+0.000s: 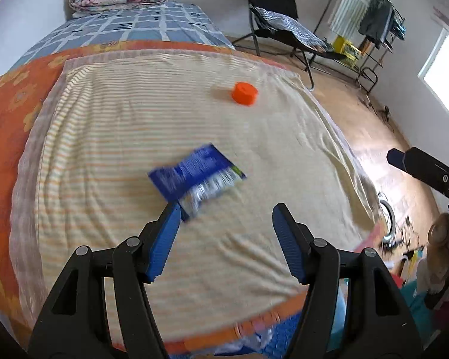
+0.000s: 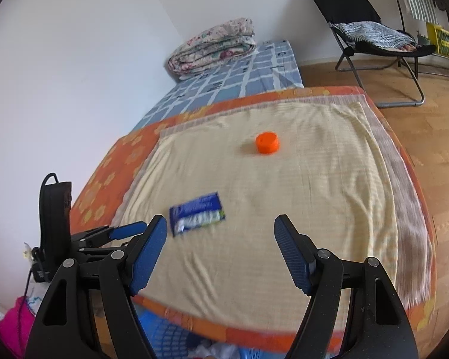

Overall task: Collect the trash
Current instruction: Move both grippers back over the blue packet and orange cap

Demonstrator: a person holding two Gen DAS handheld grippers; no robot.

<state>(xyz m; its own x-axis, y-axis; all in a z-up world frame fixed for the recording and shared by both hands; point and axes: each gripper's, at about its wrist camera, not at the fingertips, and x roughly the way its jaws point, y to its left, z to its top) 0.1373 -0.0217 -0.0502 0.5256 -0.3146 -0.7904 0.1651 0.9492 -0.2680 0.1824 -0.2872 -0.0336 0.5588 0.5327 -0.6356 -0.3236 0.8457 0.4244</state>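
On the striped cloth (image 1: 104, 149), blue wrapper (image 1: 196, 176) (blurred), long axis diagonal

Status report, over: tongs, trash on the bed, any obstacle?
Left tongs open, empty. Right tongs open, empty. Blue wrapper and orange cap lie apart on striped cloth. Nothing in the way.

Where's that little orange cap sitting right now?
The orange cap lies on the striped yellow cloth on the bed, toward its far end, beyond the blue wrapper and apart from it; both wrist views show it.
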